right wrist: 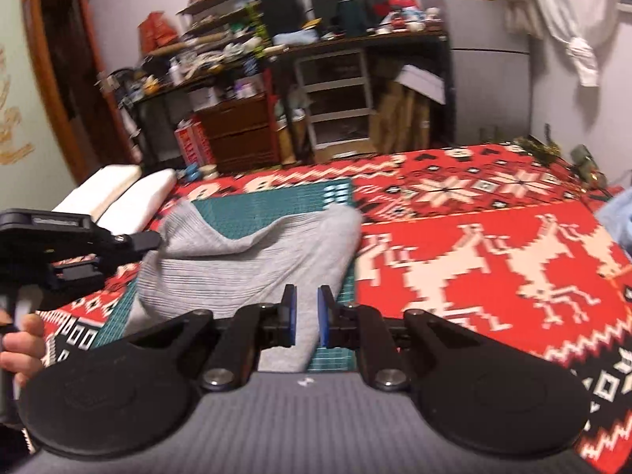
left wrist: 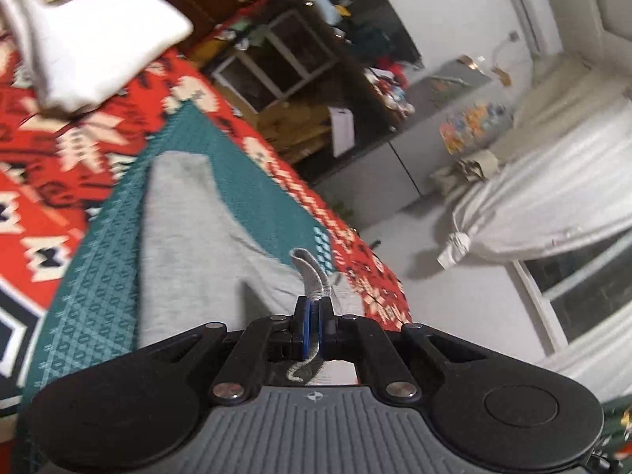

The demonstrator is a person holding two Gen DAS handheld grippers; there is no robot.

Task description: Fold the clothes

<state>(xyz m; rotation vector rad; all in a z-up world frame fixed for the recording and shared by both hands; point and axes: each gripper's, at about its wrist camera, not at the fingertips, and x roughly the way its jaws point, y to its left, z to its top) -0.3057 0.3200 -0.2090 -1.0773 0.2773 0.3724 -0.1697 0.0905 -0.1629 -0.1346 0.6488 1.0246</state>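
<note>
- Currently the left tool [left wrist: 315,316] is clamped on an edge of the grey ribbed knit garment [right wrist: 252,256], lifting that edge off the surface; the rest lies on the teal gridded cutting mat [left wrist: 98,276].
- In the right wrist view the right tool [right wrist: 307,316] has its blue pads apart, nothing between them, hovering over the garment's near part at 6 o'clock.
- To fold well, I judge the lifted edge should travel level and taut, landing square on the opposite edge, with the free tool pinning or smoothing the crease.
- Under the mat lies a red patterned woven blanket [right wrist: 474,256]; folded white cloths [right wrist: 118,193] sit at 10 o'clock.
- Cluttered shelves [right wrist: 237,59] line the far wall at 12 o'clock.
</note>
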